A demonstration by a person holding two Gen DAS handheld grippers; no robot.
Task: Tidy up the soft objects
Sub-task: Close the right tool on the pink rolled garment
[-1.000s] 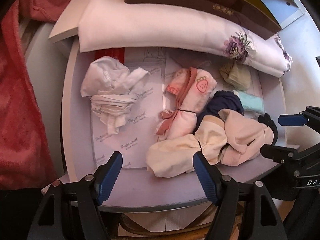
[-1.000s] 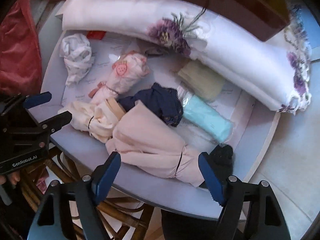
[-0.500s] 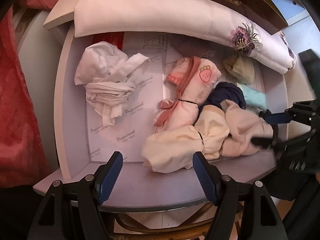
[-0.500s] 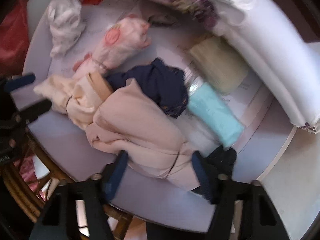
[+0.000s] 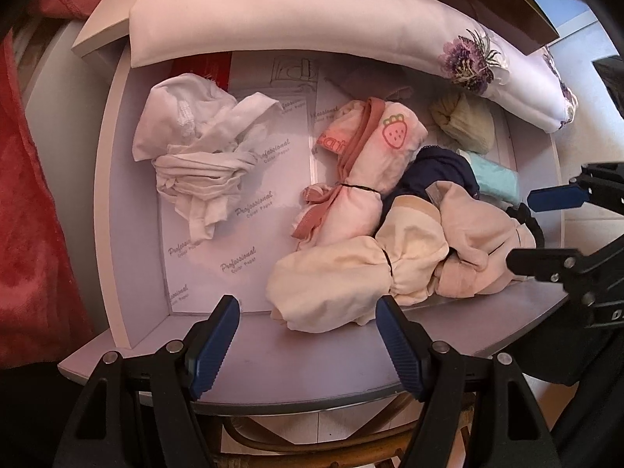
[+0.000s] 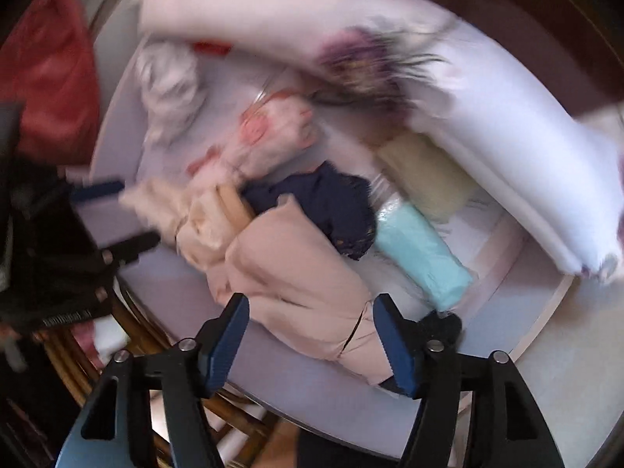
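- Over the tray's (image 5: 128,202) near edge: my right gripper (image 6: 312,335) straddles the tied end of the pink bundle (image 6: 304,273); jaws opening, pads not yet pressing, so nothing is held.
- Left gripper (image 5: 304,339) hangs empty and wide apart above the near rim, just short of the cream bundle (image 5: 335,284); I judge it is parked clear.
- Bundles are banded rolls, crowded at the tray's right; the pink one lies at the near edge against cream and a navy piece (image 6: 323,202).
- White garment (image 5: 199,148) lies loose, untied, at left.
- Right view is blurred.
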